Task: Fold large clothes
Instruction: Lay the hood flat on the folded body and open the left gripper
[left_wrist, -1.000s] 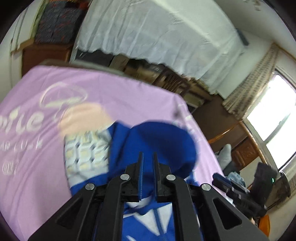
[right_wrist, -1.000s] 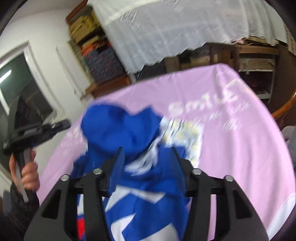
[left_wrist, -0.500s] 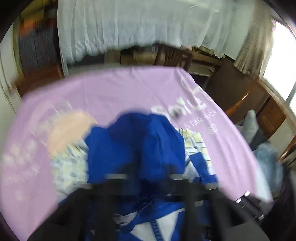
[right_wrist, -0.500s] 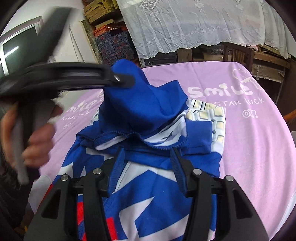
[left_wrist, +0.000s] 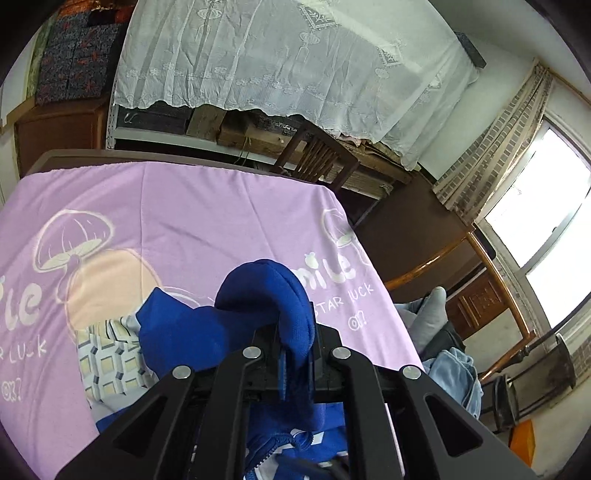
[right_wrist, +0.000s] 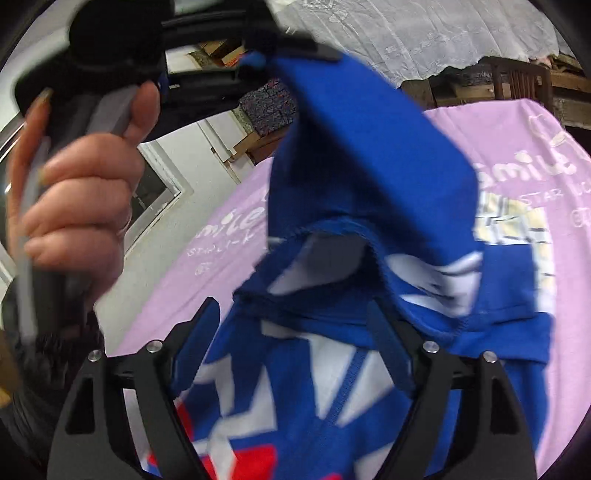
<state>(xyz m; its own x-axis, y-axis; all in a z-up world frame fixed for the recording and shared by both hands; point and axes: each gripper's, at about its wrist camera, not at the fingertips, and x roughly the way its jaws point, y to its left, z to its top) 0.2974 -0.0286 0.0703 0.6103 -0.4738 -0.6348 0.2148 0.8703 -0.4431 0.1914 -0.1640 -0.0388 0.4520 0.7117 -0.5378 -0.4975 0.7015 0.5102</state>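
The left gripper (left_wrist: 295, 354) is clamped on the hood (right_wrist: 369, 155) of the blue jacket (right_wrist: 314, 406) and holds it high above the purple cloth (left_wrist: 207, 221); the right gripper (right_wrist: 295, 339), jaws apart, hovers just before the collar.

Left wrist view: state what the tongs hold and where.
The left tongs are shut on the blue jacket, pinching its hood. The right tongs hold nothing.

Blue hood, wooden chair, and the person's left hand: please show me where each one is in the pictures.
blue hood (left_wrist: 266, 295), left wrist view, on its rounded top.
wooden chair (left_wrist: 317, 155), left wrist view, on the slatted backrest.
left hand (right_wrist: 77, 192), right wrist view, on the knuckles around the handle.
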